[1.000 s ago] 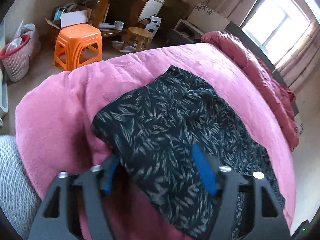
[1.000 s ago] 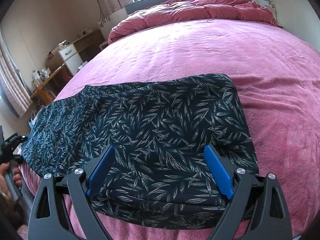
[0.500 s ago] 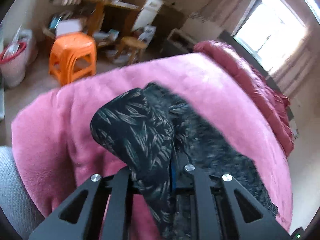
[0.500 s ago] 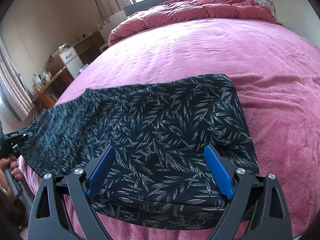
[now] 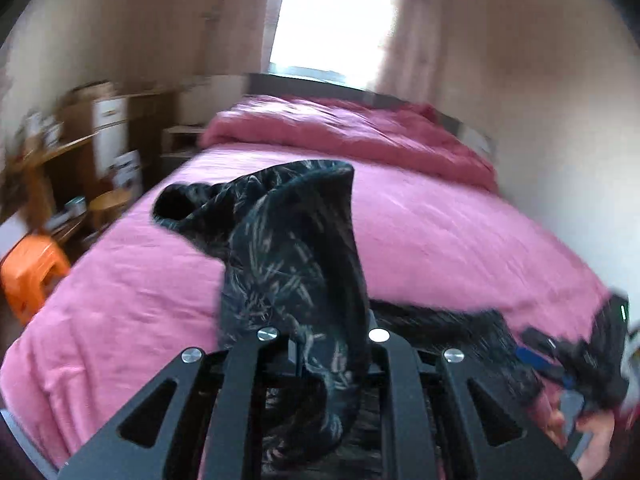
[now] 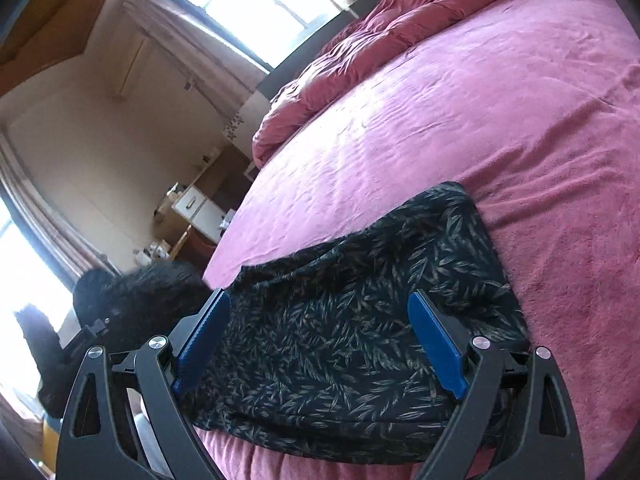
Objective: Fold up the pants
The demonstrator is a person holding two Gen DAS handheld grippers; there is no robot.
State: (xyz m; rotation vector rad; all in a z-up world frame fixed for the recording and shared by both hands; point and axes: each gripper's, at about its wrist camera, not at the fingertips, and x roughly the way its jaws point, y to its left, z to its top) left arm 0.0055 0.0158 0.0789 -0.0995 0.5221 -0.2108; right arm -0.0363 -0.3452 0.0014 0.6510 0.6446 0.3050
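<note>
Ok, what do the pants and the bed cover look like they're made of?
Pants: thin, soft woven fabric, matte, dark with a pale leaf print; it drapes limply from the left gripper. Bed cover: pink plush fleece, probably; fuzzy nap, soft wrinkles.

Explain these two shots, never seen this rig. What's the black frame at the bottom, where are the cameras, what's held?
No robot here: a person holds a pair of hand-held tongs in each hand, and a fisheye camera on each looks forward along its fingers. The black frame at the bottom of each picture is those fingers.

In the left view, the left tongs are shut on one end of the dark leaf-print pants, lifting it off the pink bed cover. It is motion-blurred.

In the right view, the right tongs stand open, blue pads apart, over the other end of the pants, which lies flat on the bed. They grip nothing.
</note>
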